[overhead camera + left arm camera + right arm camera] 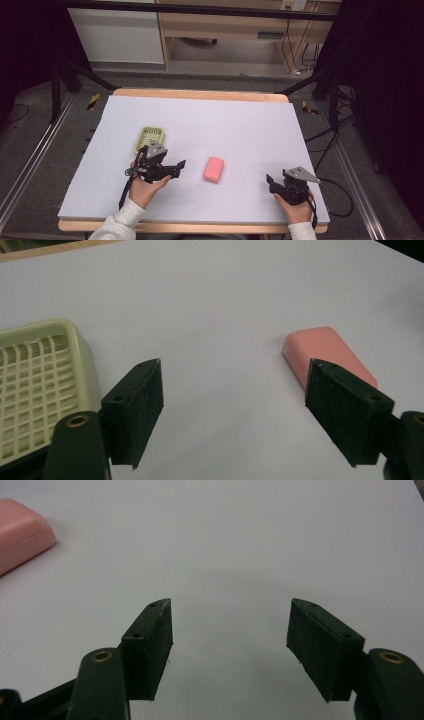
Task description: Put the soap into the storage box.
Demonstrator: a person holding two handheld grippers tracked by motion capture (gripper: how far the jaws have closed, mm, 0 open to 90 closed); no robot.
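Left gripper (pixel 232 412) first: its two black padded jaws stand wide apart with nothing but bare white tabletop between them, and they are aimed across the table at the pink rounded block, a soap-like bar (pixel 325 357). In the left gripper view the far jaw already overlaps the near corner of that bar, so the spread looks chosen to take the bar across its width. My read is that this is an approach, not a grip: no pad touches anything.

From the high view, the left gripper (pixel 181 165) sits just left of the pink bar (pixel 214 169), which lies flat near the middle of the white table sheet (pixel 240 120), clear of everything else. Just behind the left hand (pixel 142 189) is the pale yellow-green plastic basket with a slotted grid floor (pixel 149 138), empty as far as I can see, and a likely home for the bar.

Over to the right gripper (pixel 230 630): jaws parted, narrower than the left's, gripping nothing. It rests near the table's front right corner (pixel 272 182), well apart from the bar, apparently keeping out of the way.
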